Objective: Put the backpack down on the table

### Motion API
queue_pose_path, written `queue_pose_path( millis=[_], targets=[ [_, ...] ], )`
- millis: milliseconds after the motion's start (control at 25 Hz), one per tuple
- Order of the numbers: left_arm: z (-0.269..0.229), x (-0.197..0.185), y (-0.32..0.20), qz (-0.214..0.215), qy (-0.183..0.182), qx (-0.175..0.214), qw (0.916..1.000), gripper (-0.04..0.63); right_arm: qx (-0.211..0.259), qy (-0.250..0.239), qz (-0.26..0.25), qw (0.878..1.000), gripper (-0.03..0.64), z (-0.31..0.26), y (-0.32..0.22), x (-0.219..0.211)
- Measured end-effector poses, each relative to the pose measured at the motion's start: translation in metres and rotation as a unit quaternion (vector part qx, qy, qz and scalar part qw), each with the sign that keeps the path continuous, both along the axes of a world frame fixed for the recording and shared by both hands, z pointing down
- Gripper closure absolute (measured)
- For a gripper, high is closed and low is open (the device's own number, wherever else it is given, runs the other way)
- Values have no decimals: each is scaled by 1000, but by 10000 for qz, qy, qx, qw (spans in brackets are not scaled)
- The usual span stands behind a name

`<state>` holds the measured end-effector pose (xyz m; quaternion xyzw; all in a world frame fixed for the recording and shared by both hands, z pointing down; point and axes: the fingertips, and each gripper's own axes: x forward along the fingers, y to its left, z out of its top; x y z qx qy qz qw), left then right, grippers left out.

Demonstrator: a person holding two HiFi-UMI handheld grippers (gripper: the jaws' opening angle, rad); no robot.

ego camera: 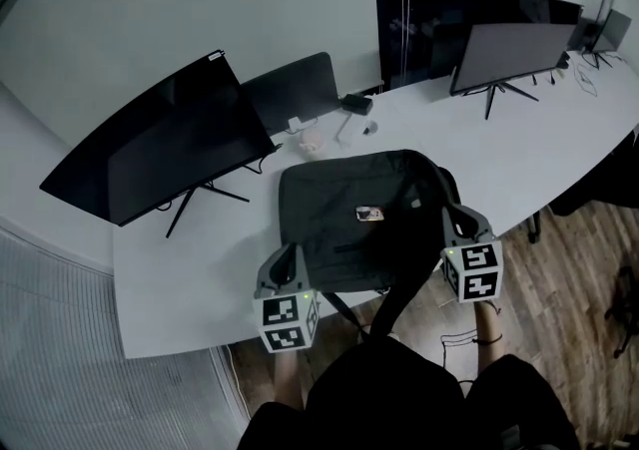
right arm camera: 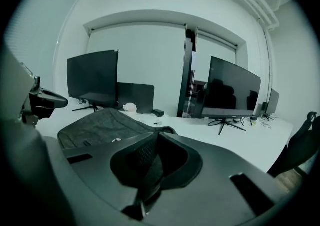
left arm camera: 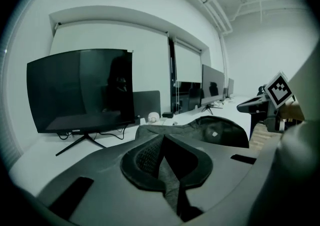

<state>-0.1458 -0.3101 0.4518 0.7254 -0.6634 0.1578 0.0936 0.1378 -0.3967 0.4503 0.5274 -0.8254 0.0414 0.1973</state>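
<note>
The backpack (ego camera: 359, 219) lies flat over the near middle of the white table (ego camera: 190, 278), with its near edge at or just past the table's near edge and a dark strap (ego camera: 391, 306) hanging off toward the person. Whether the bag rests fully or is partly lifted I cannot tell. At its near left corner the left gripper (ego camera: 284, 266) has its jaws closed on a fold of the bag's grey cloth. That pinch looks thin, so I judge the cloth could slip out if this side takes the weight, and the corner would drop. If the bag is pushed further away, its far edge could shove the small pale object (ego camera: 311, 144) and the little dark box (ego camera: 355, 103) lying just beyond it, near the foot of the big left monitor (ego camera: 160, 154). The hanging strap could catch on the table's edge. With so much of the bag near that edge, letting go here might let it slide off. At the near right corner the right gripper (ego camera: 461, 226) is likewise clamped on the backpack. Only the head view shows the strap, the overhang and both corners at once. Only the left gripper view shows the cloth caught in the left jaws, with the right gripper off to its right. The right gripper view alone shows its own pinch, the right monitor (right arm camera: 232, 92) beyond and a chair (right arm camera: 302, 142) at far right.
</note>
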Motion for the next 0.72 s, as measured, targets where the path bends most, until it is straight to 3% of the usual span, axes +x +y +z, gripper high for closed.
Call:
queue_pose_path(
  millis=[400,720],
  targets=[
    [-33,0,14,26,97,701,9975,578,708,-1102,-233,9911,603,-42,20,-1],
    [-46,-14,26,-140,178,976,9950,578,924,-1281,-323,9869,604,-59,27,3]
  ],
)
